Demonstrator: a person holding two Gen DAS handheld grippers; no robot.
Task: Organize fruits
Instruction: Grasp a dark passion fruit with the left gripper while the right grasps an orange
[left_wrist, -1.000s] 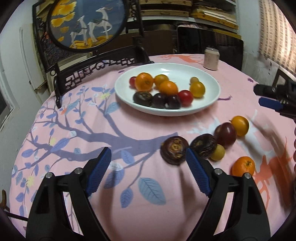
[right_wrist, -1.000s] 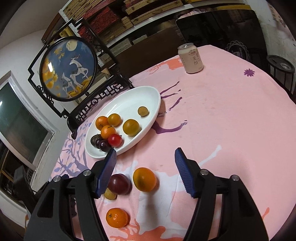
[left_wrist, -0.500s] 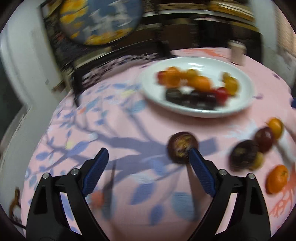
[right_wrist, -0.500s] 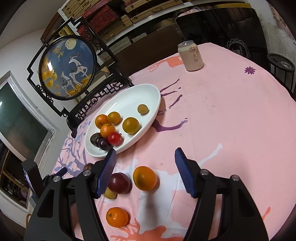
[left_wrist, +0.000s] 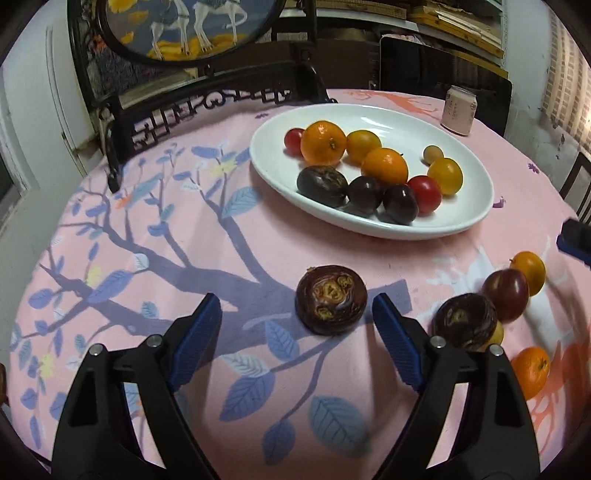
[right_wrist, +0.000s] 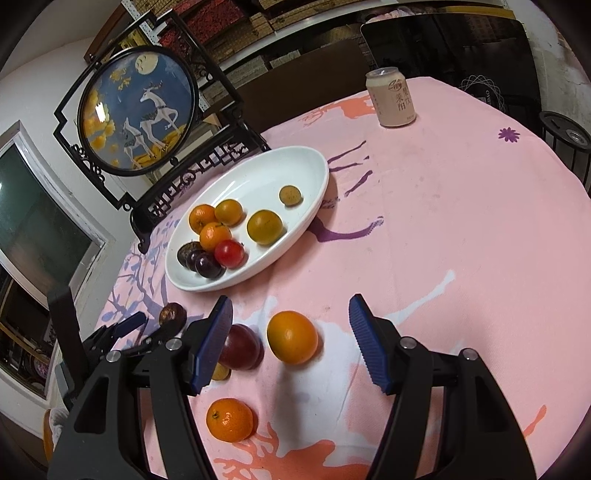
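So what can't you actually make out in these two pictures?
- Small yellow fruit: left wrist view, mostly hidden behind the dark wrinkled fruit; right wrist view, behind a blue pad.
- Right gripper: left wrist view, cut off by the right edge, only a blue tip shows.
- Can: lettering too small to read.
- Left gripper: closing around the lone dark fruit, untouched.

Each wrist camera looks steeply down along its own fingers, close over the pink-clothed round bench (left_wrist: 517, 192). Both views share the white oval ceramic plate (left_wrist: 280, 122) (right_wrist: 314, 162) and the loose fruits, seen from opposite sides
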